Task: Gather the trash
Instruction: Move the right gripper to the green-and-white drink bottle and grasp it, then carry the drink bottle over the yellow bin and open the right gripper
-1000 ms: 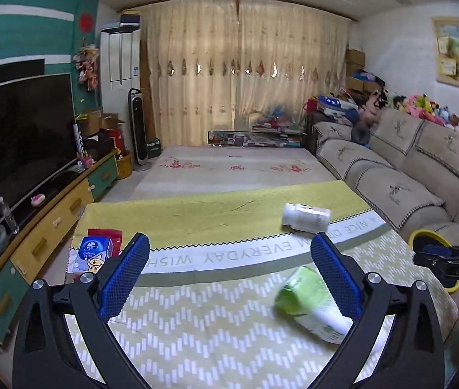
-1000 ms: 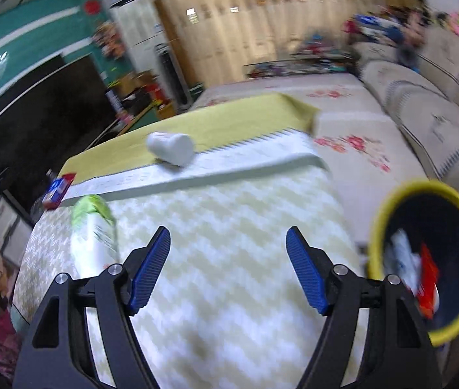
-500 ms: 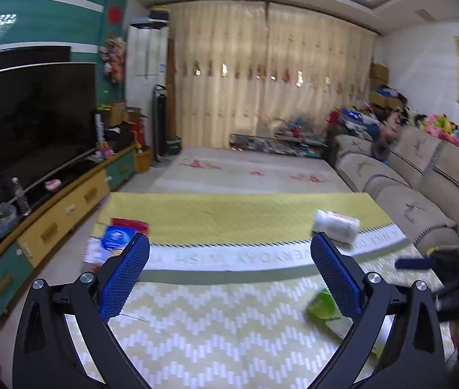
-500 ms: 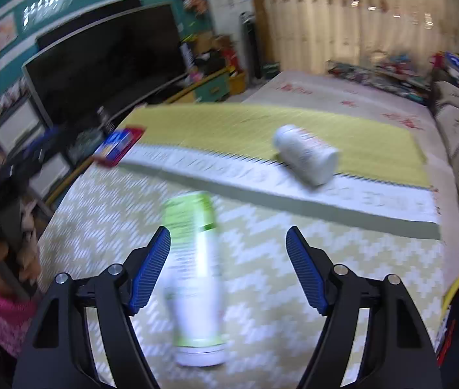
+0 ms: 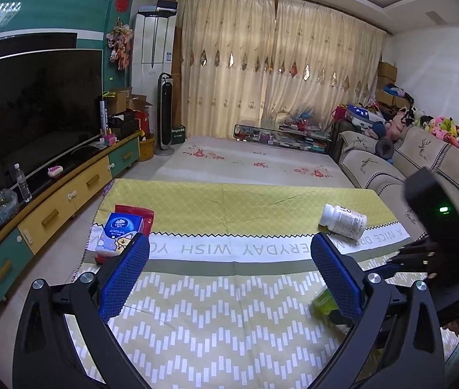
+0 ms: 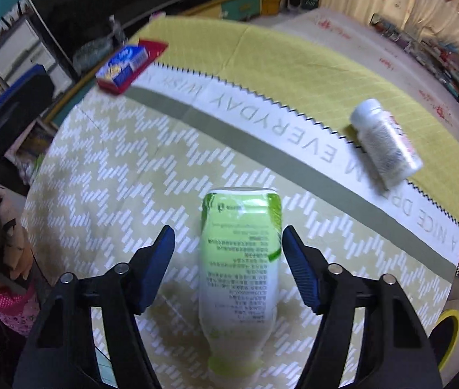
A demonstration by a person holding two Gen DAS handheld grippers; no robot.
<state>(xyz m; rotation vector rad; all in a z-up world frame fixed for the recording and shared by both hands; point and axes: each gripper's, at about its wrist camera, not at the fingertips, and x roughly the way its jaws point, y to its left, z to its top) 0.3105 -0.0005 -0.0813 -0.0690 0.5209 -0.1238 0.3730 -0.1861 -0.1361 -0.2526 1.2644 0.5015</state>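
While the right gripper [image 6: 228,269] points down at the worktop [image 6: 151,168], its jaws are closing around a green and white bottle [image 6: 241,259] lying on its side between them, the pads not yet pressing on it. Farther off lie a white pill bottle [image 6: 385,144] and a tissue pack [image 6: 124,64] on a red packet. Beside them the left gripper [image 5: 228,278] hovers with its jaws wide apart and empty.

A home living room. A large television [image 5: 31,113] stands on a low drawer cabinet [image 5: 67,201] facing a cushioned sofa [image 5: 424,168] topped with plush toys [image 5: 446,128]. Long curtains [image 5: 278,71] cover the far wall.
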